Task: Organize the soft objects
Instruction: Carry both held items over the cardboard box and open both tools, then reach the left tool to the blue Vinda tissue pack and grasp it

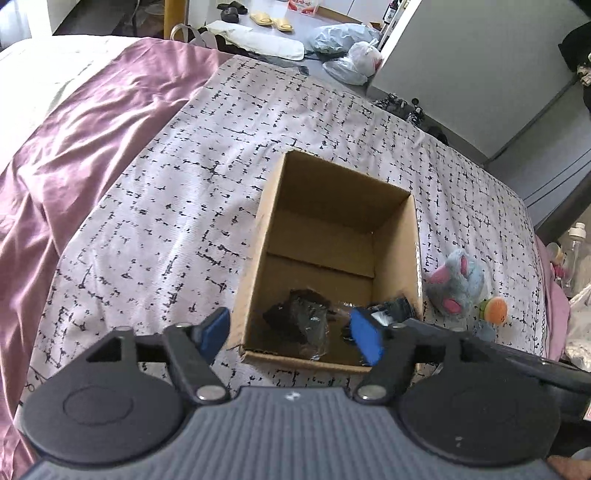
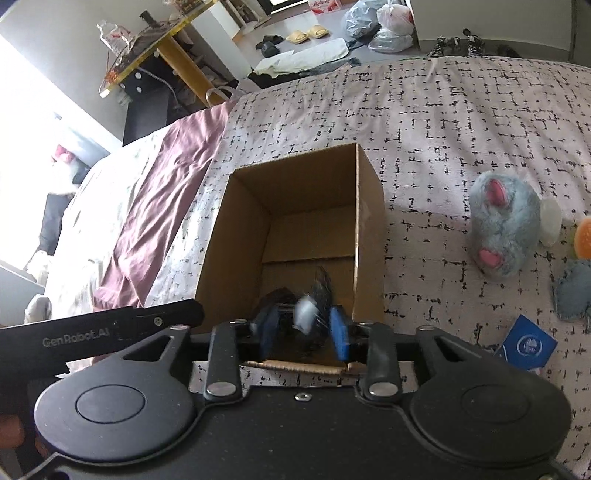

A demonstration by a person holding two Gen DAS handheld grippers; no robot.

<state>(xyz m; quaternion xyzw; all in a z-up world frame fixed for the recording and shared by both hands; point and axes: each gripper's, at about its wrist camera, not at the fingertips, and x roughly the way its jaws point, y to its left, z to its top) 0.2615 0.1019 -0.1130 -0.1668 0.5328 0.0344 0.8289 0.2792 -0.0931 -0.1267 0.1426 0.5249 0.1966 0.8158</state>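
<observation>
An open cardboard box [image 1: 397, 236] [image 2: 236, 236] stands on the patterned bedspread. Inside it, near the front wall, lies a dark soft item in crinkled clear wrap [image 1: 303, 325] [image 2: 321, 291]. My left gripper [image 1: 291, 334] is open above the box's front edge, nothing touching its blue pads. My right gripper [image 2: 303, 330] hangs over the same edge with its jaws apart. The dark item and a blurred white tag show between the pads, which do not press on them. A grey plush mouse with pink ears [image 1: 458, 284] [image 2: 506, 229] lies right of the box.
An orange burger-like plush [image 1: 493, 310] [image 2: 585, 236], a grey fabric piece [image 2: 574, 291] and a blue card [image 2: 528, 345] lie beyond the mouse. A mauve sheet [image 1: 92, 147] covers the bed's left side. Slippers [image 1: 271, 20] and plastic bags [image 1: 347, 48] sit on the floor beyond.
</observation>
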